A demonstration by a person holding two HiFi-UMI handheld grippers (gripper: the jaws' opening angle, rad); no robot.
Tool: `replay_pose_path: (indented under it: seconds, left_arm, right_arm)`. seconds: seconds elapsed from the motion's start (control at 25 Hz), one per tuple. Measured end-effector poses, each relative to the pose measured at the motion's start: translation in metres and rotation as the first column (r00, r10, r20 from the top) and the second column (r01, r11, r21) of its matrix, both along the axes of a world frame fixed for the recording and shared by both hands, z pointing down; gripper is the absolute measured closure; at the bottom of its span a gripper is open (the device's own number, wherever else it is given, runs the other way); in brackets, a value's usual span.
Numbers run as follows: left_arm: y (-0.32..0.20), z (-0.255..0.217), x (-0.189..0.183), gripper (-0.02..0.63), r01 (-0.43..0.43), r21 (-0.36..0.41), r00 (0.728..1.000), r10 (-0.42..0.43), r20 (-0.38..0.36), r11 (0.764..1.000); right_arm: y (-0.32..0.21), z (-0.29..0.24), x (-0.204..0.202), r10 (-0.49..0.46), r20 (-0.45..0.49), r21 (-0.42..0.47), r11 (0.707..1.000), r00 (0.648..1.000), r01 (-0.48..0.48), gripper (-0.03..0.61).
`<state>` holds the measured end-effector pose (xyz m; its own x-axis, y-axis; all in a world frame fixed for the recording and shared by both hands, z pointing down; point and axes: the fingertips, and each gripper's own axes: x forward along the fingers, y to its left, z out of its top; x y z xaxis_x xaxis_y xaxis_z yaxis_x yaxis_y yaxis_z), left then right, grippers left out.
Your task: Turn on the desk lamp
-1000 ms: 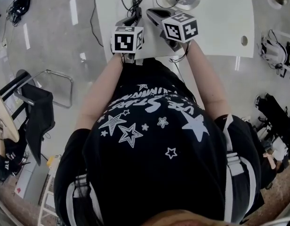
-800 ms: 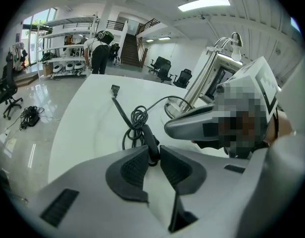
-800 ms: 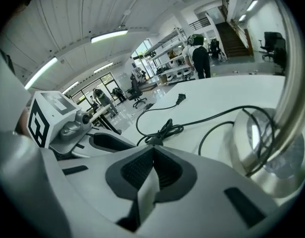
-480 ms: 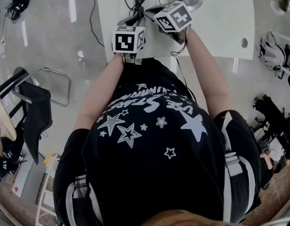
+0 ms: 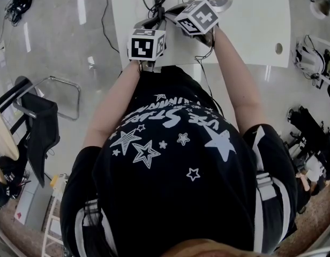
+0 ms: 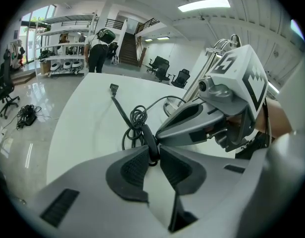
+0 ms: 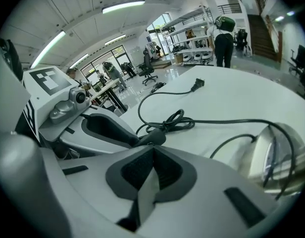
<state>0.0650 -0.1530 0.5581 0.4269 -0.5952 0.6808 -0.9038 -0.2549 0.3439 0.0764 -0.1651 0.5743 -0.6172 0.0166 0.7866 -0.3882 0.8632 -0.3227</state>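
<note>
Left gripper (image 6: 152, 151): we see jaws pinching black oblong cord switch (image 6: 148, 137) at near edge of white table (image 6: 83, 113).
Right gripper (image 7: 151, 150): jaws pressed together.

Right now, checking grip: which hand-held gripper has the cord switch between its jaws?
The left hand-held gripper: black cord switch pinched at its tips; the right hand-held gripper is shut, empty.
</note>
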Motion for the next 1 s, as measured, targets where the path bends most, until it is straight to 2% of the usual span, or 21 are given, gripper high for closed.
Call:
replay_pose_path:
  seconds: [0.28, 1.0]
  left_arm:
    - [0.000, -0.001, 0.004, 0.531, -0.016, 0.003, 1.000, 0.016, -0.006, 1.000]
    - [-0.001, -0.001, 0.002, 0.532, -0.026, 0.005, 0.999, 0.026, -0.019, 1.000]
  right_arm:
    - [-0.001, -0.004, 0.003, 0.032, 0.005, -0.003, 0.999, 0.999, -0.032, 0.575]
    - [-0.001, -0.004, 0.002, 0.034, -0.035, 0.020, 0.999, 0.999, -0.033, 0.577]
